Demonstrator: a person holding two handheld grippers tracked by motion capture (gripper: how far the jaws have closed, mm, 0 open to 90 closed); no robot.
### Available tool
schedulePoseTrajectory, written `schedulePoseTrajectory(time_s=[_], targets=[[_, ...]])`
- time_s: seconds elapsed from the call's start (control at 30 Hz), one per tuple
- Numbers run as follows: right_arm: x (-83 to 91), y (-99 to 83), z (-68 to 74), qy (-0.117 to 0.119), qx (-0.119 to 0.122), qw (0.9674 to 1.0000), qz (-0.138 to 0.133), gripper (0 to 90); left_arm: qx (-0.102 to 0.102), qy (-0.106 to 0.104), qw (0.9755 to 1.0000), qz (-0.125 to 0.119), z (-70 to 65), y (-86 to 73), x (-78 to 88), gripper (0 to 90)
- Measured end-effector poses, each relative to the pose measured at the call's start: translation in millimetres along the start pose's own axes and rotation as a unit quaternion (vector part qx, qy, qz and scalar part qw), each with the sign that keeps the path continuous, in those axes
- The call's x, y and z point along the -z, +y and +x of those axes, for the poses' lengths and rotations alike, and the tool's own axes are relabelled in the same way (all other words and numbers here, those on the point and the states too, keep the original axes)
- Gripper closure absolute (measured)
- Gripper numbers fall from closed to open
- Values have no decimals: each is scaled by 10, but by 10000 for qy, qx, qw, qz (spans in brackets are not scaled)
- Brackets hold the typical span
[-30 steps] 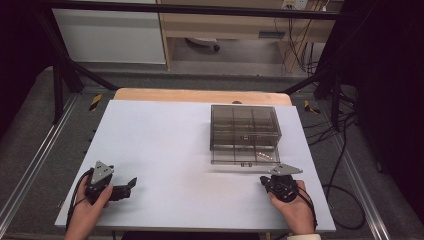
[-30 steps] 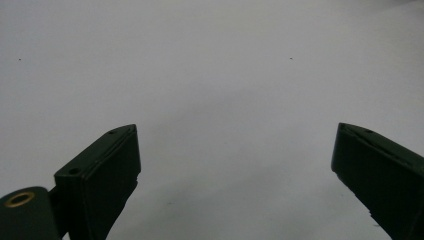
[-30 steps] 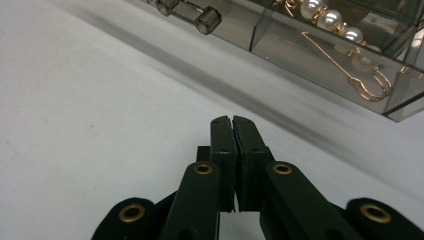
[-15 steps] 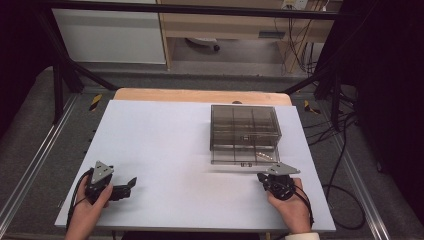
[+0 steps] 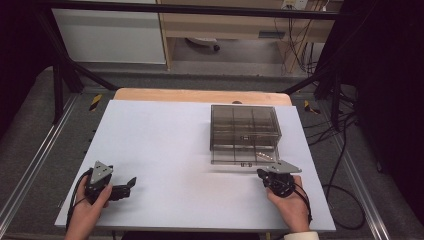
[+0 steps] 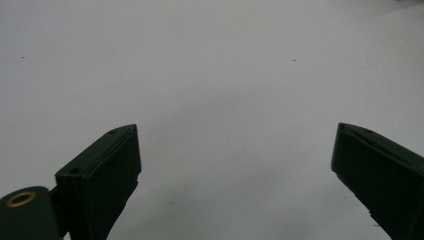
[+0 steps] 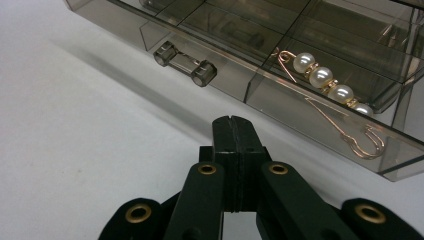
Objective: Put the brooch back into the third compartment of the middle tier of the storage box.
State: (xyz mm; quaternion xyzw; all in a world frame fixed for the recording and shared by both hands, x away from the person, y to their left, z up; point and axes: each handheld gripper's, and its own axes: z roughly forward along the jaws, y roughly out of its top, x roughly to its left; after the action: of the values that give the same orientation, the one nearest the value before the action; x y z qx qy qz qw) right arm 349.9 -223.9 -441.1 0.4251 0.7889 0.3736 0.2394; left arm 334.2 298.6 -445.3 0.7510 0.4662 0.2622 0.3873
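Observation:
A smoky clear drawer box (image 5: pixel 245 134) stands on the white table top (image 5: pixel 170 145), right of the middle. In the right gripper view its lower drawer (image 7: pixel 300 65) has a small handle (image 7: pixel 185 64) and holds a gold pin with pearls (image 7: pixel 332 95). My right gripper (image 7: pixel 232 122) is shut, jaws pressed together with nothing between them, a short way in front of that drawer. From above, the right gripper (image 5: pixel 263 174) sits just below the box. My left gripper (image 6: pixel 235 150) is open over bare table; the high view places the left gripper (image 5: pixel 131 184) near the front left corner.
The wooden table edge (image 5: pixel 200 95) shows behind the white top. Black frame bars (image 5: pixel 65 65) and metal rails (image 5: pixel 30 170) flank the table. Cables (image 5: pixel 345 150) hang at the right. A wide bare stretch of white top lies between the two hands.

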Motion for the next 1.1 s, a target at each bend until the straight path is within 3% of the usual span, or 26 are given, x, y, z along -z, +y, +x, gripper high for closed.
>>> schedulePoseTrajectory(time_s=[0.27, 0.63, 0.93, 1.1], targets=[[-14, 4, -12, -59, -78, 10000, -20, 900, -14, 4, 10000, 16, 7, -5, 8, 57], [-55, 49, 59, 10, 50, 9999, -116, 900, 8, -1, 10000, 7, 3, -6, 1, 57], [-83, 62, 49, 16, -95, 9999, -117, 900, -40, -27, 10000, 34, -12, 2, -14, 56], [-128, 105, 73, -75, -22, 9998, -157, 900, -47, -20, 10000, 28, -14, -4, -4, 56]])
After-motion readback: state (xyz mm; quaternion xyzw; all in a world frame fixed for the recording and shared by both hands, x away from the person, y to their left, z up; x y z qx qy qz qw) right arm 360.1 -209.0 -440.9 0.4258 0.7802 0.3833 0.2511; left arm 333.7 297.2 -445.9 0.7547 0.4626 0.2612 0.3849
